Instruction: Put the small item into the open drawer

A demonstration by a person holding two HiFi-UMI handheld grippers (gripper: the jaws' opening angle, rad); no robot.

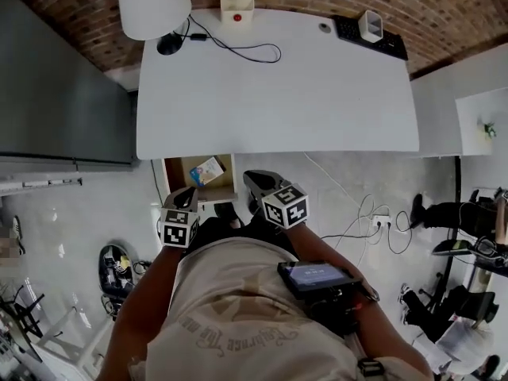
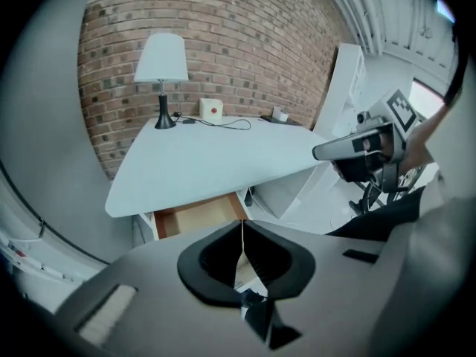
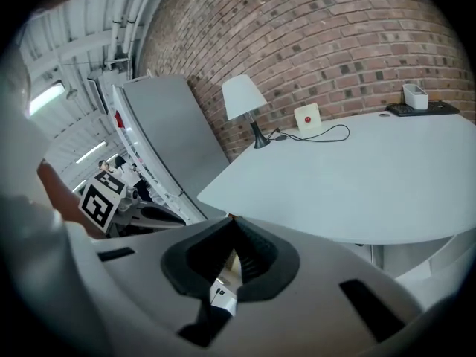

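Looking steeply down past the person's chest, a white desk [image 1: 278,94] fills the far half of the scene, with a lamp [image 1: 153,2] at its far left corner. Under the desk's near left edge an open drawer [image 1: 181,175] shows its wooden floor. The small item [image 1: 208,170], a flat packet with blue and yellow print, lies inside it toward the right side. The left gripper [image 1: 189,193] hangs just on the near side of the drawer, its jaws pressed together with nothing between them. The right gripper [image 1: 252,179] is beside it to the right, its jaws likewise closed and empty. Both tools are held close to the body and apart from the drawer. This suggests the placing is done, since the item rests in the drawer by itself and neither tool carries anything. The drawer stands open, as the task sentence describes it.
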